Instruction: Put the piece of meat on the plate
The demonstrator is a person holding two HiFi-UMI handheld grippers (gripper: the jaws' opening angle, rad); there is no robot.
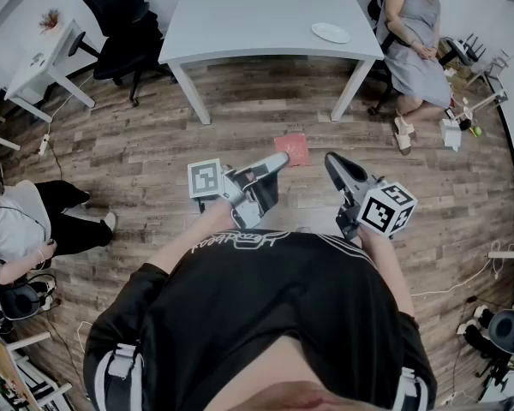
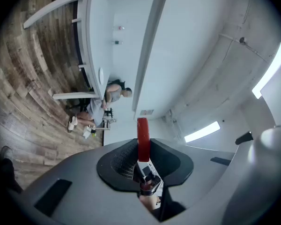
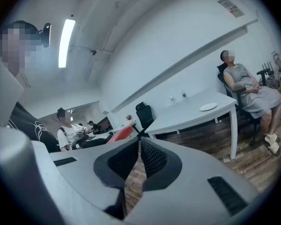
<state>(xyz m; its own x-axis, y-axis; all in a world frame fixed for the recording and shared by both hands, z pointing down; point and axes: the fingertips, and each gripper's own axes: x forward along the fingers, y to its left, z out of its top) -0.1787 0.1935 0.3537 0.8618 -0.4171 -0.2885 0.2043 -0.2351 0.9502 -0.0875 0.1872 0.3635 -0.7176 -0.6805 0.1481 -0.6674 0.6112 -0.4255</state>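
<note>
The piece of meat point(image 1: 293, 149) is a flat red slab held out over the wood floor by my left gripper point(image 1: 279, 160), which is shut on it. In the left gripper view the meat point(image 2: 143, 129) stands edge-on, pinched in that gripper point(image 2: 142, 150). My right gripper point(image 1: 331, 162) is beside it, shut, with nothing in it; its tips point(image 3: 139, 139) meet. The meat point(image 3: 121, 134) also shows to the left in the right gripper view. The white plate point(image 1: 331, 32) lies near the right end of the white table point(image 1: 257, 24), some way ahead; the plate point(image 3: 208, 107) is bare.
A person point(image 1: 415, 32) sits on a chair right of the table, with small things point(image 1: 458, 127) on the floor nearby. A black office chair point(image 1: 124, 24) and a small white desk point(image 1: 43, 54) stand at the left. Another person point(image 1: 17, 229) sits at the far left.
</note>
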